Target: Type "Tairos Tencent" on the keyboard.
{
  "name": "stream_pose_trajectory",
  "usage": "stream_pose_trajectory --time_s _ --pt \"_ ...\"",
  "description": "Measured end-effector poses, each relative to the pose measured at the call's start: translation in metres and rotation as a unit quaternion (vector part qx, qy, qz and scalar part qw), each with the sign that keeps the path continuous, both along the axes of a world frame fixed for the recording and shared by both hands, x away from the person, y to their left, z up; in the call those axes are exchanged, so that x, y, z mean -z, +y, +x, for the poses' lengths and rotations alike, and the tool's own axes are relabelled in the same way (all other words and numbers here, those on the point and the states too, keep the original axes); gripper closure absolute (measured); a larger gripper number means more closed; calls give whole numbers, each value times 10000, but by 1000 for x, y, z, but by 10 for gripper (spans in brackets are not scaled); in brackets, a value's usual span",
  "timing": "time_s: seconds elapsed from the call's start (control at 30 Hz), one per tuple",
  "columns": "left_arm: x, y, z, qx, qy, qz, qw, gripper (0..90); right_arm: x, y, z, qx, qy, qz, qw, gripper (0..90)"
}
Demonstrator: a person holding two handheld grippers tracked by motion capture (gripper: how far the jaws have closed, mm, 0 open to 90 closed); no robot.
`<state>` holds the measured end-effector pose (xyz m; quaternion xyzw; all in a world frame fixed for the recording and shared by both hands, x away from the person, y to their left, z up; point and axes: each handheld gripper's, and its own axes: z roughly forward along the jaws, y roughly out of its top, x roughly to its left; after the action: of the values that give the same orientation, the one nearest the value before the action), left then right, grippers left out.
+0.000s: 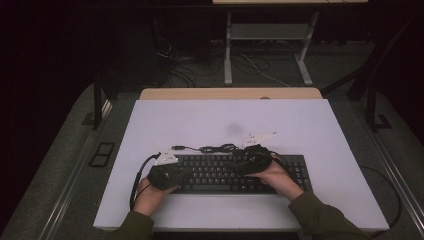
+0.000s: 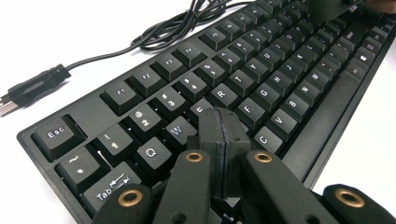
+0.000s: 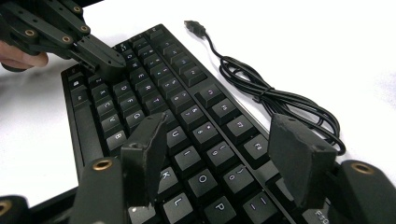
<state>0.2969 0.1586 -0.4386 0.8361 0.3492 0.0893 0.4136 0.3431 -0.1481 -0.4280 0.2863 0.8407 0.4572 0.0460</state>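
Observation:
A black keyboard (image 1: 220, 176) lies on the white tabletop near the front edge. Its coiled cable (image 1: 220, 148) with a USB plug (image 2: 28, 91) rests unplugged just behind it. My left gripper (image 2: 224, 123) is shut with nothing between its pads, and its tip rests among the keys near the keyboard's (image 2: 280, 70) left end. My right gripper (image 3: 222, 151) stands open above the keyboard's (image 3: 140, 88) right-hand letter keys, with nothing gripped. The left gripper (image 3: 100, 56) also shows from the right gripper view, tip down on the keys. From above, the left gripper (image 1: 175, 172) and right gripper (image 1: 247, 164) both hover over the keyboard.
The white tabletop (image 1: 225, 120) has free room behind and to both sides of the keyboard. A wooden strip (image 1: 230, 93) runs along its far edge. Beyond it stand desk legs (image 1: 228, 50) and loose floor cables. The cable (image 3: 275, 98) lies close behind the keys.

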Motion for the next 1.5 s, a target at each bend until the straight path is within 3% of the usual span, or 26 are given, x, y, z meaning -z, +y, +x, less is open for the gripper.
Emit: stream_pose_trajectory --time_s 0.4,0.47,0.77,0.83,1.1,1.5 --pt "-1 -1 -1 -31 -5 -39 10000 893 0 0 0 -3 -4 5 10000 370" --pt "-2 0 -1 -24 -11 -130 9999 893 0 0 0 -6 -7 6 10000 363" --pt "-6 2 -1 -25 -64 -189 9998 893 1 -1 0 43 40 51 10000 254" --pt "-8 3 -2 -30 -83 -218 9997 893 2 -1 0 114 15 43 9999 168" --pt "-13 5 -5 -17 -90 -322 9994 893 1 -2 0 230 -108 27 9997 153" --pt "-17 2 -9 238 -5 -433 9988 893 3 -1 -1 289 -152 -21 9995 153"
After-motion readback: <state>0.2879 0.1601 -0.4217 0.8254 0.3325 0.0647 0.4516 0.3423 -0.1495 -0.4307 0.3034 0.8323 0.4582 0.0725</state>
